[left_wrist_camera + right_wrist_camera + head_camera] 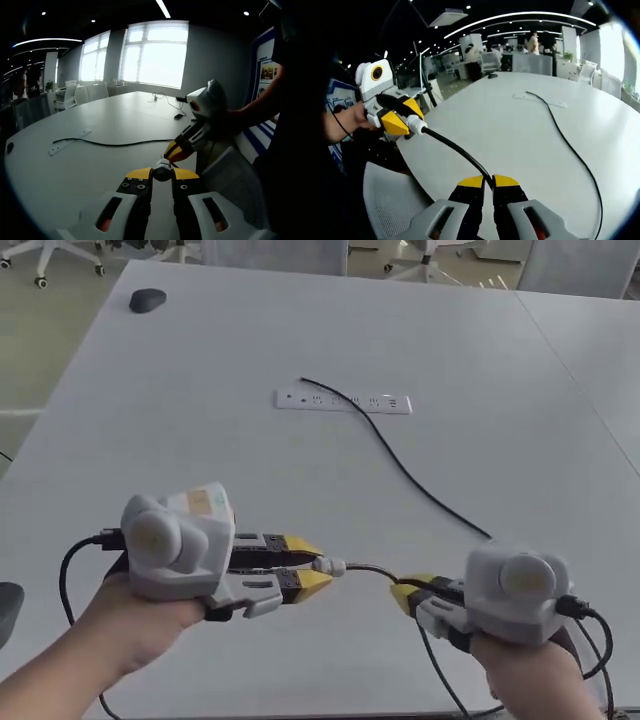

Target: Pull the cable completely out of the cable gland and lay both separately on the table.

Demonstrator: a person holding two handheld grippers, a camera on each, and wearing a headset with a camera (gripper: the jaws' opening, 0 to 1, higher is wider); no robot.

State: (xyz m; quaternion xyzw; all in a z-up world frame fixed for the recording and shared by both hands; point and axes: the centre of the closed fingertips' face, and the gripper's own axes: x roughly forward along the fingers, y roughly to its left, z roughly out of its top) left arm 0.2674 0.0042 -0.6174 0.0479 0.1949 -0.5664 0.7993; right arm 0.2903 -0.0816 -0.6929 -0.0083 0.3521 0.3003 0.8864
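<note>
Cable in gland, stretched between grippers.
Left gripper clamped on gland, right gripper pinched on cable just beside it, over table's near edge; beyond, trails across a power strip.

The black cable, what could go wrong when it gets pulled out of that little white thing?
1. The small cable gland sits only at the tips of the left hand-held gripper, so it might slip or twist free.
2. The right hand-held gripper pinches the thin cable with its tips; it may slide along instead of pulling.
3. The cable's long tail lies across the power strip and could drag it.
</note>
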